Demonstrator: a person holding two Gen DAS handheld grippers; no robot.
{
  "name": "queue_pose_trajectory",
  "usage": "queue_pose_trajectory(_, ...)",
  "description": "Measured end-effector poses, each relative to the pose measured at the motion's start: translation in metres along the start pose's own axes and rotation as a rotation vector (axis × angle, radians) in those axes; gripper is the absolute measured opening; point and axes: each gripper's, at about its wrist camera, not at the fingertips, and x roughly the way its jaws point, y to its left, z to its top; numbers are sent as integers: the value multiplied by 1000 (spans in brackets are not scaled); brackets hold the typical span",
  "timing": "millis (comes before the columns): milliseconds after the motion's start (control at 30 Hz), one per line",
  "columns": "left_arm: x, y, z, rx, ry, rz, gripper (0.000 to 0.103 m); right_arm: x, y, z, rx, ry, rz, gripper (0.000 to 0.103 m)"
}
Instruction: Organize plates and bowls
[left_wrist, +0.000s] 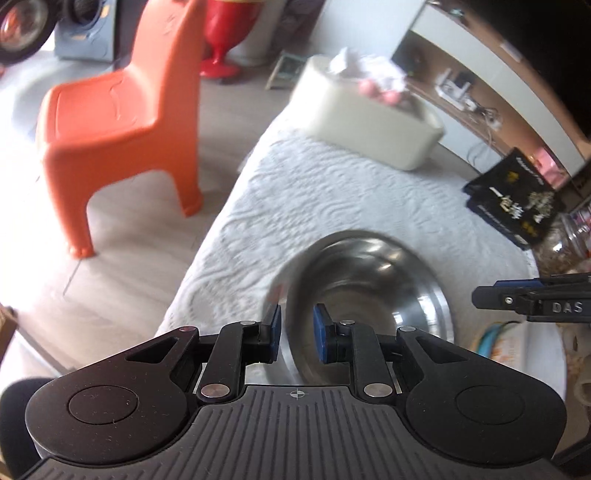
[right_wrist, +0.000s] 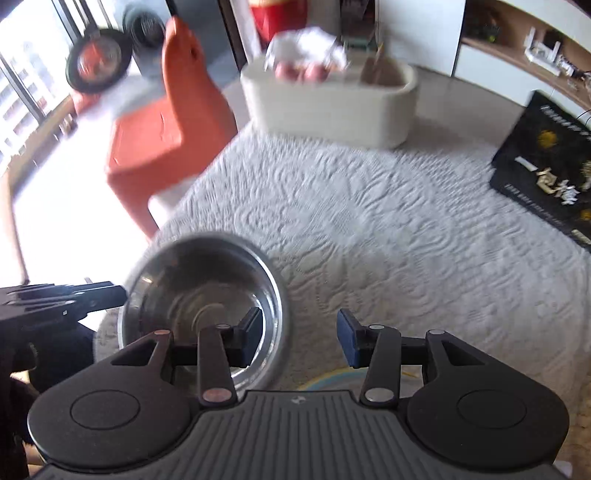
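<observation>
**Steel bowl held by one rim, second claw loose beside it**

The steel bowl (left_wrist: 364, 295) is the landmark here. It sits low over the white textured tabletop (left_wrist: 332, 192), and whether it rests on the cloth or hangs just above it cannot be told. The left claw (left_wrist: 296, 330) straddles the bowl's near rim, one blue pad outside the wall and one inside; the pads look clamped on the rim, though blur softens the edge. The right claw (right_wrist: 300, 336) stands with its jaws apart: its left finger hangs over the bowl's inside and its right finger lies beyond the bowl, above bare cloth, so nothing is gripped. Just behind the bowl on that side, the edge of a coloured plate (right_wrist: 332, 376) peeks out under the claw.

Beyond the bowl stand a cream tub (left_wrist: 373, 114) at the far end and a black bag (left_wrist: 517, 199) well off to the side; an orange chair (left_wrist: 122, 110) is on the floor past the tabletop's edge.

The risk, as I judge it: a thin, slick rim pinched at one point may pivot or slip, dropping the bowl onto the plate. The bowl lies near the tabletop's edge, so a swing toward the chair could carry it off. The two claws are close, and could knock together.
</observation>
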Motion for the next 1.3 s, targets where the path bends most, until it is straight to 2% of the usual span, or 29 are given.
queue_pose_trajectory(133, 18, 18, -6, -36, 24, -72, 23, 38, 12, 15, 15, 58, -78, 44)
queue_pose_trajectory(233, 23, 26, -14, -37, 35, -119, 23, 60, 12, 20, 68, 125, -96, 44)
queue_pose_trajectory(333, 20, 25, -21, -2, 29, -132, 23, 74, 16, 21, 89, 172, -103, 44)
queue_pose_trajectory(567, 11, 24, -29, 21, 32, -151, 22, 79, 36, 16, 39, 220, -120, 45)
queue_pose_trajectory(667, 1, 29, -29, -1, 26, -194, 25, 76, 36, 14, 40, 225, -124, 46)
queue_pose_trajectory(733, -11, 35, -28, -32, -7, -218, 27, 73, 34, 12, 43, 222, -121, 46)
queue_pose_trajectory(833, -20, 43, -22, -64, -48, -190, 27, 67, 35, 12, 42, 213, -123, 46)
queue_pose_trajectory(933, -10, 41, -18, -49, -19, -148, 27, 66, 35, 12, 40, 206, -125, 46)
queue_pose_trajectory(1067, 7, 36, -21, -35, 11, -111, 37, 67, 35, 11, 44, 203, -127, 46)
queue_pose_trajectory(1300, 10, 31, -31, -28, 28, -100, 41, 72, 37, 12, 15, 218, -125, 48)
